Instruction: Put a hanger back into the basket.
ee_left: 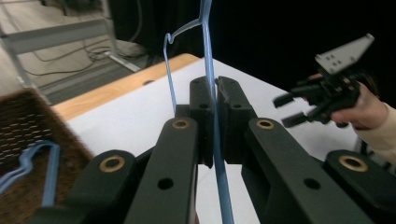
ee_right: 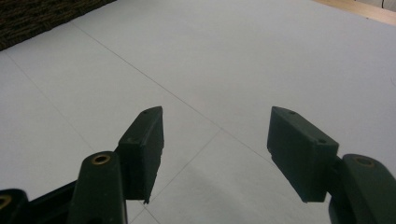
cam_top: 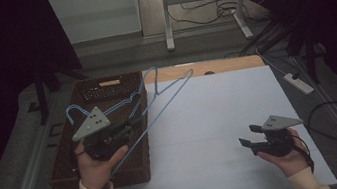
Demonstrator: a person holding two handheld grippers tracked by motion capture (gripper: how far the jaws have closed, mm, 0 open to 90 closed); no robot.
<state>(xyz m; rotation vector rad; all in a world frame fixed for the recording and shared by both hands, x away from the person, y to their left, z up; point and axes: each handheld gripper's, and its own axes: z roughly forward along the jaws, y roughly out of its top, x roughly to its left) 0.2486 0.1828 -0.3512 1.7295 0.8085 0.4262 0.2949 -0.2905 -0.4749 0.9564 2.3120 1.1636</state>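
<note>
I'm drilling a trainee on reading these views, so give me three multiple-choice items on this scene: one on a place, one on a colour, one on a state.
1. Where does the brown basket stand?
A. at the table's left edge
B. at the table's right edge
C. in the middle of the white sheet

2. What colour is the wire hanger?
A. red
B. blue
C. yellow

3. How do the two grippers stand?
A. both open
B. left gripper shut on the hanger, right gripper open and empty
C. left open, right shut on the hanger

Right letters:
1. A: in the high view the basket sits on the left, beside the white sheet.
2. B: the wire shows pale blue in the high view and the left gripper view.
3. B: the left gripper view shows the wire pinched between closed jaws; the right gripper view shows jaws apart over bare sheet.
</note>
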